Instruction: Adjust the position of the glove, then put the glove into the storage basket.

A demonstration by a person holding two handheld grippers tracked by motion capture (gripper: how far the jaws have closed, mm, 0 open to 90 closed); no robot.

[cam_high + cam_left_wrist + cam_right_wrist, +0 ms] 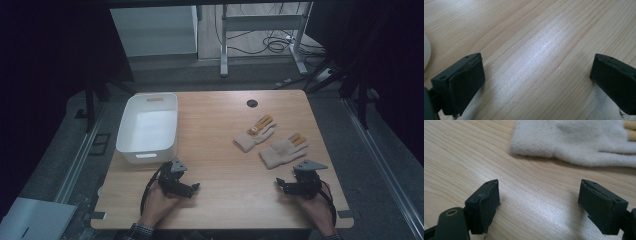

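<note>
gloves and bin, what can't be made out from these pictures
- Near glove: right gripper view cuts off its fingers at the top and right edges.
- Far glove: too small in the high view to read its orange patch.
- White bin: glare washes out its floor in the high view.
- Pale round edge: cut off by the left gripper view's left edge.

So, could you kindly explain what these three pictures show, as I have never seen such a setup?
A person sits at a wooden table with a hand-held two-jaw tool in each hand. The high view looks down from above; the other two come from cameras riding on each tool. The left gripper and the right gripper both stand open and hold nothing. On the table lie a white plastic bin and two cream gloves with tan fingertips: the near glove, just ahead of the right gripper, and the far glove.
</note>
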